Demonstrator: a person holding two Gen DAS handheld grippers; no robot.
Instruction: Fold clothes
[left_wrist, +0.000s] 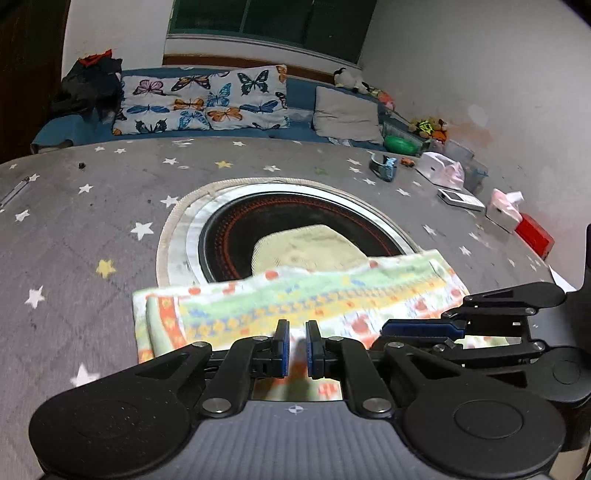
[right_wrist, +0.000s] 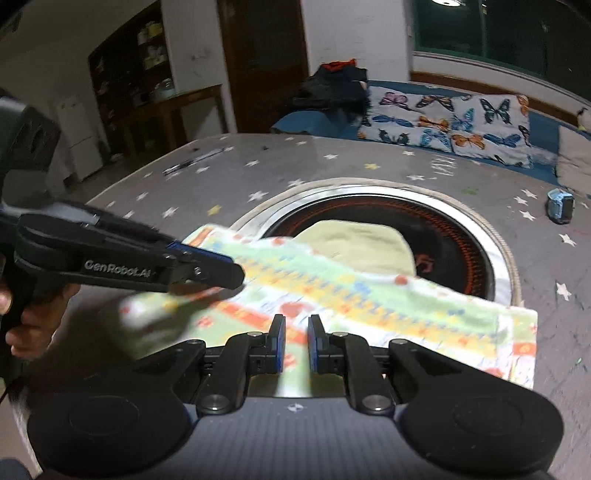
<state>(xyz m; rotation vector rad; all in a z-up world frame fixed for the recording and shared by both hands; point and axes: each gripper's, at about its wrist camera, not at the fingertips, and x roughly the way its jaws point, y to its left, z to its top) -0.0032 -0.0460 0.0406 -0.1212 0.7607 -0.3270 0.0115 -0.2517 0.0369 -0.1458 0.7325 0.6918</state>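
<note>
Patterned cloth: folded, pastel bands, on star-print table, covering induction cooker at 6 o'clock. Left gripper and right gripper: jaws parted, cloth between; grip undeterminable. Beige cloth on cooker.

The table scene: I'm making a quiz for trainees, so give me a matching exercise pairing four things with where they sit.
Things:
1. patterned cloth
2. butterfly pillow
3. red box
4. plain yellowish cloth

Places:
A. on the blue sofa behind the table
B. at the table's right edge
C. lying on the dark round cooktop
D. near edge of the table, just ahead of both grippers

Pairs: 1-D, 2-A, 3-B, 4-C
</note>
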